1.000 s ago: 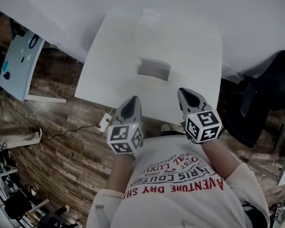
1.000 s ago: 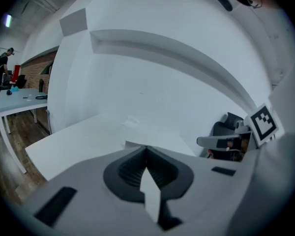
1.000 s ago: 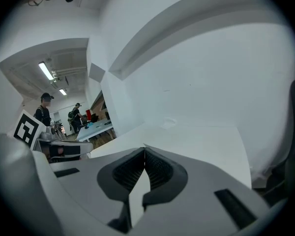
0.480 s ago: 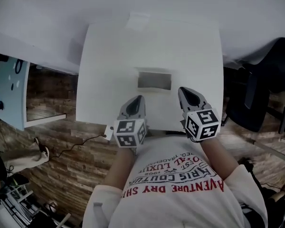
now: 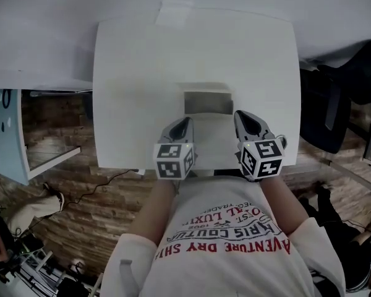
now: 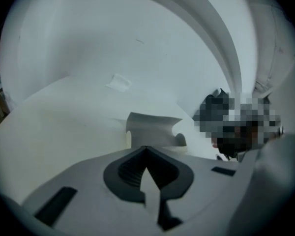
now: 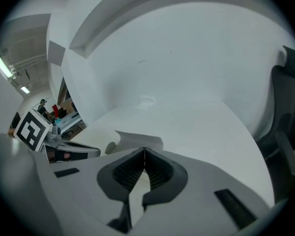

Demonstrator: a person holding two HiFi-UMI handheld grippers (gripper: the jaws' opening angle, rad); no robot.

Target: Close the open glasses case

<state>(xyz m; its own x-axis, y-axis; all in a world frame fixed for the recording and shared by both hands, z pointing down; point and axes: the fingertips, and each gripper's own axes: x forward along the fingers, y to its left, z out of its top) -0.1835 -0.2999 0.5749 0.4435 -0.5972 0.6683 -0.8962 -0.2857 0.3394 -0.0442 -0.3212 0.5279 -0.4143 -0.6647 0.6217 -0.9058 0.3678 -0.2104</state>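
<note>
The open glasses case (image 5: pixel 208 102) is pale grey-white and lies near the middle of the white table (image 5: pixel 130 73), its lid raised. My left gripper (image 5: pixel 181 129) is shut and empty, just short of the case's near left corner. My right gripper (image 5: pixel 247 121) is shut and empty too, beside the case's near right corner. In the left gripper view the case (image 6: pixel 152 130) stands just beyond the closed jaw tips (image 6: pixel 146 148). In the right gripper view the case (image 7: pixel 137 141) lies slightly left of the closed tips (image 7: pixel 144 150). Neither gripper touches it.
A small white flat object (image 5: pixel 175 12) lies at the table's far edge. A black office chair (image 5: pixel 340 98) stands to the right of the table. Wooden floor (image 5: pixel 68 184) and a light blue board (image 5: pixel 3 135) are on the left.
Both grippers have come forward over the table's near edge toward the case. The left one has shifted right. The case now sits closer in the head view.
</note>
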